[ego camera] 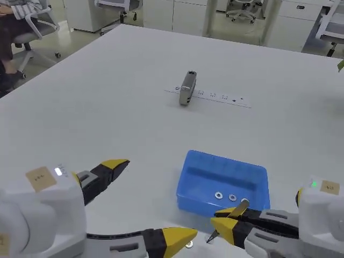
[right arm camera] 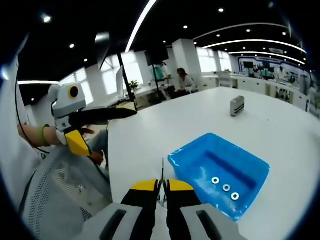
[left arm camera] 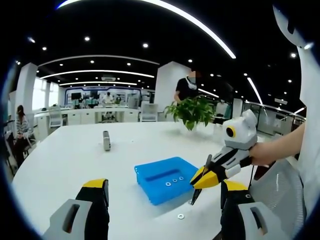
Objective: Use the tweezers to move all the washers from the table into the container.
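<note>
right gripper [right arm camera: 162, 186] jaws are clamped on the tweezers [right arm camera: 162, 170], whose tips hang near the one loose washer [left arm camera: 180, 216] on the worktop [ego camera: 107, 107], just beside the blue container [ego camera: 191, 201]. three washers [right arm camera: 226, 187] already lie in it. left gripper [ego camera: 151, 199] jaws gape wide, empty. risk: the thin, flat washer may skid or flick away if the tips pinch off-centre.

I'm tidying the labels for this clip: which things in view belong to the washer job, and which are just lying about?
Job: tweezers in the shut right gripper; blue container with three washers inside; loose washer on the table.
Lying about: grey block on the socket strip; potted plant.
</note>
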